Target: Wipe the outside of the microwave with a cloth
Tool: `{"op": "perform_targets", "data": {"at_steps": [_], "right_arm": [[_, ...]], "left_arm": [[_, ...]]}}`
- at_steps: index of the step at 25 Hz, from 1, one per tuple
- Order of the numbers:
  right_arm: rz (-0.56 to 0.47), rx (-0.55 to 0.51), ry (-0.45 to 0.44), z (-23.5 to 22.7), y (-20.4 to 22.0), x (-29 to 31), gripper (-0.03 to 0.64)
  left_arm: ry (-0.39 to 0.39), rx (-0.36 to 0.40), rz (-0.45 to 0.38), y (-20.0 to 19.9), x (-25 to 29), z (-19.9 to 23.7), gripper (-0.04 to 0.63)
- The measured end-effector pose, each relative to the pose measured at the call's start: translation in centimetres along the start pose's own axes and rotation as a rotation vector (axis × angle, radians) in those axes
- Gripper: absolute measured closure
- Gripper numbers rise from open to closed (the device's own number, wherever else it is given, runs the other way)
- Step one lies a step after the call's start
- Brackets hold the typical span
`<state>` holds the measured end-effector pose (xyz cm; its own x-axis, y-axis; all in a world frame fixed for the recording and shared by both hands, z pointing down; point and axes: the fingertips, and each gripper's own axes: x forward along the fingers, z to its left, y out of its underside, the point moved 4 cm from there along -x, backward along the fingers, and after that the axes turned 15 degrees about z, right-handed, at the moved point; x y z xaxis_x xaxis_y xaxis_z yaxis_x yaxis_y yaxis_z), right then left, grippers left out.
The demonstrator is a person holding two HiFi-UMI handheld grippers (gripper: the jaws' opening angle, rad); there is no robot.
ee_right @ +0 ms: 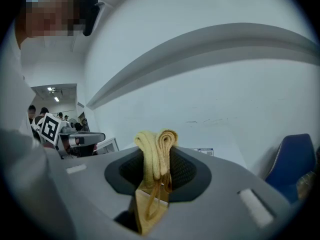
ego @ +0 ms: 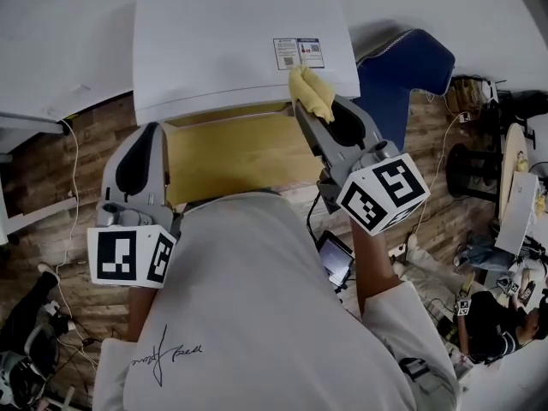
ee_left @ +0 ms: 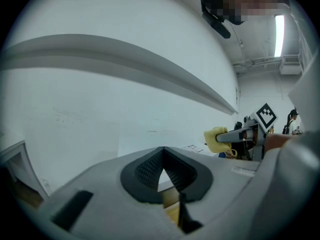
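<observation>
Now the right gripper [ego: 313,115] pinches the yellow cloth [ego: 310,92] at the microwave [ego: 223,41] edge just ahead; the left gripper [ego: 153,132], jaws together and empty, hangs free beside it.

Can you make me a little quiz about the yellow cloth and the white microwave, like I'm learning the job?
1. Which one holds the folded yellow cloth? A) left gripper B) right gripper
2. True or false: the left gripper grips a cloth too.
3. Fill in: the cloth sits by the small printed ____ on top of the boxy white microwave.
Key: 1 B; 2 false, it holds nothing; 3 sticker.
</observation>
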<state>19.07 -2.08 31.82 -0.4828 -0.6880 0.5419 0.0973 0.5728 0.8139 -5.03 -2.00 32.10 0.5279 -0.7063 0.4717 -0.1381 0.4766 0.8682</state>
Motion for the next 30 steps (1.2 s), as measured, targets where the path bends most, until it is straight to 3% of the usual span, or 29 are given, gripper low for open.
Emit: {"op": "perform_targets", "data": {"at_steps": [12,30], "right_arm": [[-0.024,-0.005,0.006,-0.9,0.2,-2.0,0.502],[0.025,-0.017,0.005,-2.3,0.5,-1.0,0.502]], "left_arm": [[0.003,0.010,0.002,-0.4,0.8,-1.7,0.607],[-0.012,0.007,0.032,-0.3,2.0,-1.9,0.607]]}}
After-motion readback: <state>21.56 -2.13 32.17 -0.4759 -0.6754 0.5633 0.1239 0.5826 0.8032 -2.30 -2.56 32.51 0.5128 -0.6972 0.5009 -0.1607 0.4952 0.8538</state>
